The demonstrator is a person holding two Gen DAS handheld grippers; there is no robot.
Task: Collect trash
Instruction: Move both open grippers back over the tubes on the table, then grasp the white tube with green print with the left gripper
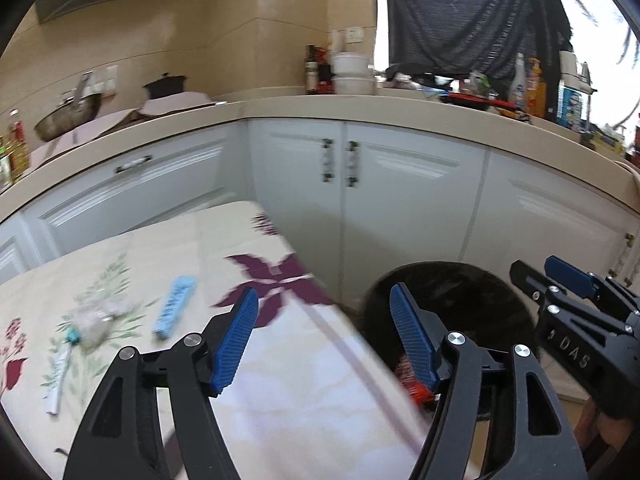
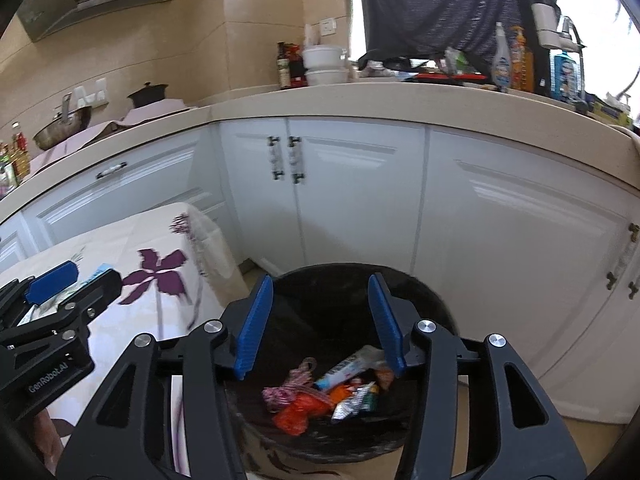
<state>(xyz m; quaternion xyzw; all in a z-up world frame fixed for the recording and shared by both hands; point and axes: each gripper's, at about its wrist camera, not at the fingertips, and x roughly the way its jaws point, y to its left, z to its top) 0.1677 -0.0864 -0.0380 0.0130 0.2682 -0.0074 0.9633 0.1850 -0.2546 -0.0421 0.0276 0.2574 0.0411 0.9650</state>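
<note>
Kitchen worktop point(image 1: 120, 264) keeps a blue wrapper point(image 1: 175, 307) and clear scraps point(image 1: 94, 322); my bin point(image 2: 424, 300) holds several. My left gripper point(image 1: 324, 344) and right gripper point(image 2: 320, 320) gape wide, empty.

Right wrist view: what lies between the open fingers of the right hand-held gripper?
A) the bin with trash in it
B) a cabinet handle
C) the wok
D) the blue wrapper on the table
A: the right hand-held gripper hangs open over the black-lined bin, with wrappers at its bottom.
</note>
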